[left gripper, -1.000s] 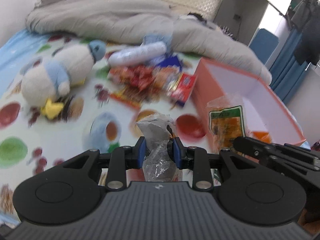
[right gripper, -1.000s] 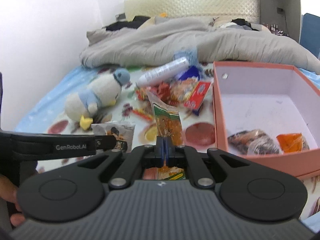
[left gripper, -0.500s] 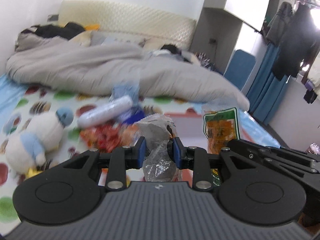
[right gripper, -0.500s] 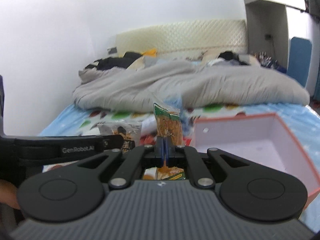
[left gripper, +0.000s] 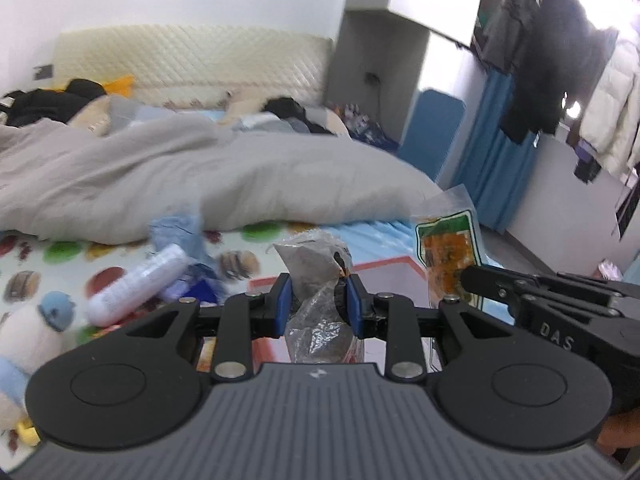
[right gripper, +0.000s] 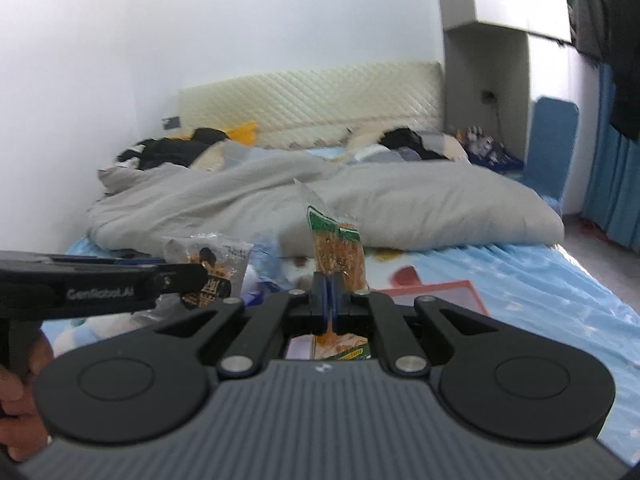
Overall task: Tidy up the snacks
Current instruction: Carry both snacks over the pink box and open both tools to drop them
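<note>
White tube (left gripper: 136, 288) only in left view

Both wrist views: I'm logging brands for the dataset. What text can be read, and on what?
"GenRobot.AI": side of the left tongs.
"DAS": side of the right tongs.
Print on the grey snack bag and the orange snack packet: too blurred to read.

Mounted on each gripper, looking forward along the fingers, angled slightly down across the bed (left gripper: 100, 256) toward the headboard (right gripper: 312, 100). Left view close over the pink box (left gripper: 384, 268). Shared: grey duvet (right gripper: 360, 196), headboard, box, both held packets.
</note>
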{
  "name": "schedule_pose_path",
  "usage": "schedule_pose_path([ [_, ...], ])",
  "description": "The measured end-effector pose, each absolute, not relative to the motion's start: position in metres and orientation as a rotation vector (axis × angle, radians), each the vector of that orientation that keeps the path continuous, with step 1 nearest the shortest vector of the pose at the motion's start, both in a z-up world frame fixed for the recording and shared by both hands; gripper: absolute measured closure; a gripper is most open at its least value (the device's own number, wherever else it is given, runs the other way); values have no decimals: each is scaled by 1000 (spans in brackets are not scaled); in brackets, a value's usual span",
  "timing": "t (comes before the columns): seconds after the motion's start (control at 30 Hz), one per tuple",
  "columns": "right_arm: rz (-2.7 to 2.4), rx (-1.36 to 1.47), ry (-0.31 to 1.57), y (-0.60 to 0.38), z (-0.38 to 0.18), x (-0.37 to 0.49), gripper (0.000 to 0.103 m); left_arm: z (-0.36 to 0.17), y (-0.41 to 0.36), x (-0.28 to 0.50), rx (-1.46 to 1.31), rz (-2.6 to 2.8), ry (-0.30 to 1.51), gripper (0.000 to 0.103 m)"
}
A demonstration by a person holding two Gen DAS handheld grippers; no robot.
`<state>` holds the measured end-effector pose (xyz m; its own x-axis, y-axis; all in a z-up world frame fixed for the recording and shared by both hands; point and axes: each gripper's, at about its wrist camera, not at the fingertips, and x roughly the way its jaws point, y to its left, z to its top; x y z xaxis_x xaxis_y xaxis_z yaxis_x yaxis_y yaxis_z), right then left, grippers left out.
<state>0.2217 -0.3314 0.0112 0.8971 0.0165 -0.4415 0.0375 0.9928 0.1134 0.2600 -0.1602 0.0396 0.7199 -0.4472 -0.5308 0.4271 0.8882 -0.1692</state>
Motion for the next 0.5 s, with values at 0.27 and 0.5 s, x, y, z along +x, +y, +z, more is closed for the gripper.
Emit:
schedule_pose_path([
  [0.27,-46,146,656,-396,-34,265,98,3,-248,319,48,-570,805,69],
  [0.5,-50,258,829,-429,-82,287,98,-42,-285,356,115,-546,992,69],
])
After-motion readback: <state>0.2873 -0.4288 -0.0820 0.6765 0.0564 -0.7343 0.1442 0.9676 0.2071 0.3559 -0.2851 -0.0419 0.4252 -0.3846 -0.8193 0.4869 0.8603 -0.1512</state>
